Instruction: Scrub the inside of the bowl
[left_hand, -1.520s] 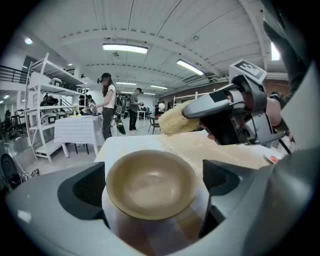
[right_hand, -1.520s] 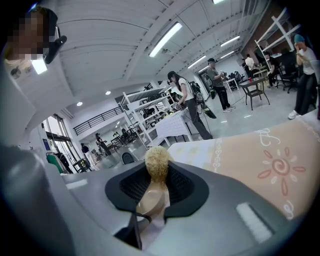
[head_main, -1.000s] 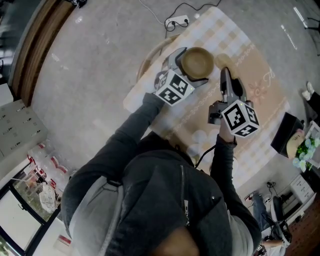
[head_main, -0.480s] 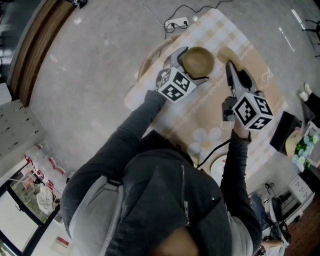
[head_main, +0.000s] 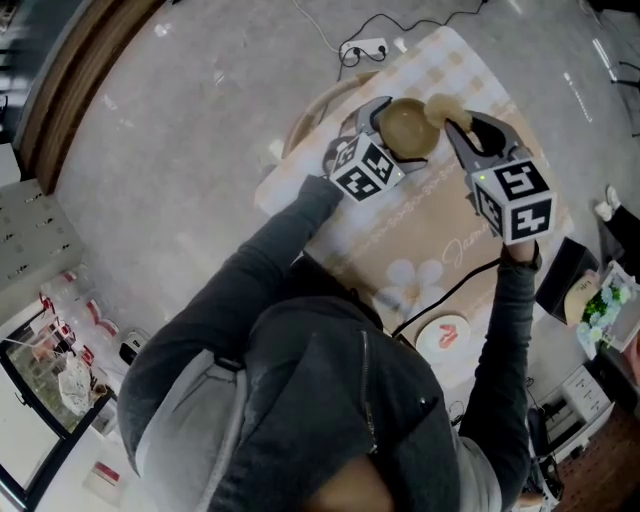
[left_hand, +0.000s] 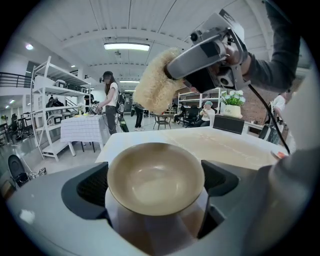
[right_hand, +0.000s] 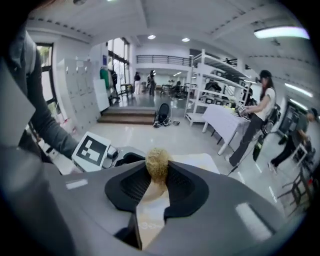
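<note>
My left gripper (head_main: 395, 128) is shut on a tan bowl (head_main: 409, 127), held over the far end of the table. In the left gripper view the bowl (left_hand: 156, 177) sits between the jaws, its hollow facing the camera and nothing in it. My right gripper (head_main: 452, 115) is shut on a fuzzy yellow-beige scrub pad (head_main: 443, 107), which hangs just right of the bowl's rim. The pad (left_hand: 156, 88) shows above the bowl, apart from it. In the right gripper view the pad (right_hand: 158, 165) is pinched between the jaws.
The table wears a beige checked cloth (head_main: 480, 215). A white round dish (head_main: 448, 335) with a red mark lies near its front edge. A power strip and cable (head_main: 362, 46) lie on the floor beyond. People and shelving (left_hand: 52, 100) stand far off.
My right gripper has swung up and away from the table's middle to beside the bowl, carrying the pad. The left gripper and bowl shifted slightly right.
</note>
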